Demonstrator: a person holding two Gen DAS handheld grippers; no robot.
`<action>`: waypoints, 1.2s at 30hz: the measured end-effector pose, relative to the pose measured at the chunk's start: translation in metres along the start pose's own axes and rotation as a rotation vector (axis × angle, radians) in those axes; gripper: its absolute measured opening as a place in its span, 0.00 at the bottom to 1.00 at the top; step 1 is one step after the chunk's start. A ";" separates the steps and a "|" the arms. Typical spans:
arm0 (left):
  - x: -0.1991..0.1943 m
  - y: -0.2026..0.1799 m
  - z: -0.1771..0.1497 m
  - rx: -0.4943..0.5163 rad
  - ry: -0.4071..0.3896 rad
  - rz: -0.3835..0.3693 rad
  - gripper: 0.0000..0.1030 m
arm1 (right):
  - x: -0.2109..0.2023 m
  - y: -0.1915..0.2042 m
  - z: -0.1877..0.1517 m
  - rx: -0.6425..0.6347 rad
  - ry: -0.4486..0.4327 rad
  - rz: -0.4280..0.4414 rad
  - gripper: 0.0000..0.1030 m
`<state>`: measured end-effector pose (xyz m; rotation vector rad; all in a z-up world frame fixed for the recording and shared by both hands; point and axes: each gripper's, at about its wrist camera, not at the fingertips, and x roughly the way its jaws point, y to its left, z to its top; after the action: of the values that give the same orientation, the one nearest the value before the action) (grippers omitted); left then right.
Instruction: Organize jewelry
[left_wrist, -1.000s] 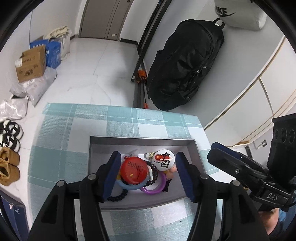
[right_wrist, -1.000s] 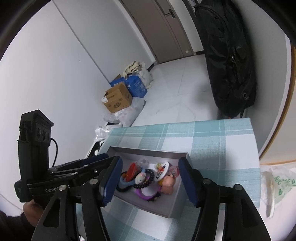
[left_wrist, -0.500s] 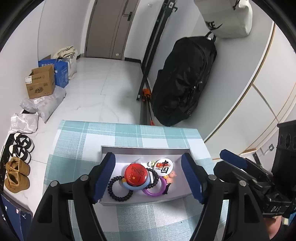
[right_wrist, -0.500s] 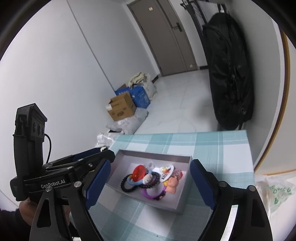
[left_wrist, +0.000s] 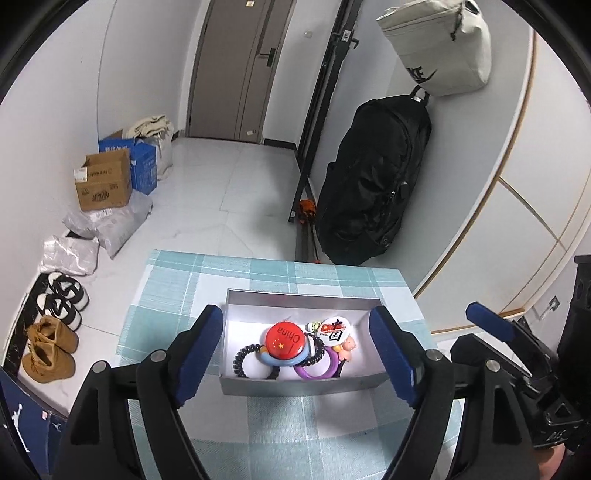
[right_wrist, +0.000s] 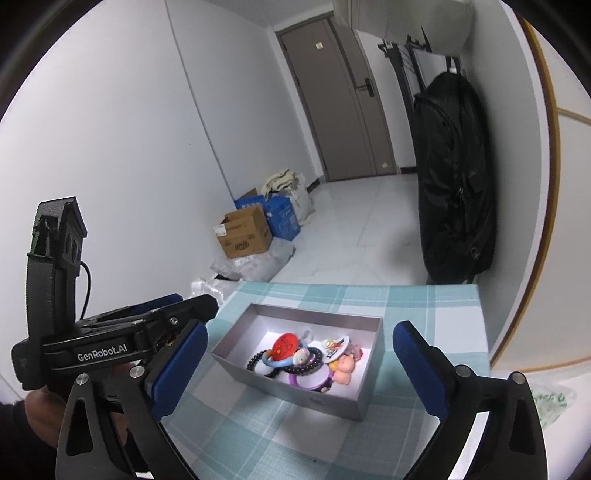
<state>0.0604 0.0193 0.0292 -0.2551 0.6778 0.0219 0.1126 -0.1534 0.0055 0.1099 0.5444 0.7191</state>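
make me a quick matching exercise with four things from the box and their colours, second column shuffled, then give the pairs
Things:
1. round "China" badge
2. plastic ring
3. bead bracelet
4. little pig figure

Colours:
A. purple
B. pink
C. red
D. black

Pairs: 1-C, 2-A, 3-D, 4-B

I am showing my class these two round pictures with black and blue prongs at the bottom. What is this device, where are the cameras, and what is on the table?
No robot here: a person holds a two-finger gripper in each hand, each with a fisheye camera looking along its fingers. One picture comes from the left gripper, the other from the right gripper; each also glimpses the other. On the checked tablecloth stands an open grey box holding a red badge, a white badge, a black bead bracelet, a purple ring and a small pink figure. Both grippers' jaws are opening, gripping nothing.
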 end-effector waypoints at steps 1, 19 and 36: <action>-0.002 -0.001 -0.001 0.005 -0.004 0.002 0.76 | -0.002 0.001 -0.001 -0.002 -0.003 -0.004 1.00; -0.033 -0.012 -0.020 0.056 -0.059 0.061 0.77 | -0.028 0.009 -0.016 -0.010 -0.015 -0.043 1.00; -0.034 -0.014 -0.023 0.058 -0.065 0.079 0.77 | -0.032 0.009 -0.019 -0.009 -0.012 -0.051 1.00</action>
<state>0.0211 0.0023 0.0359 -0.1712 0.6226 0.0852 0.0778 -0.1698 0.0060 0.0918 0.5308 0.6704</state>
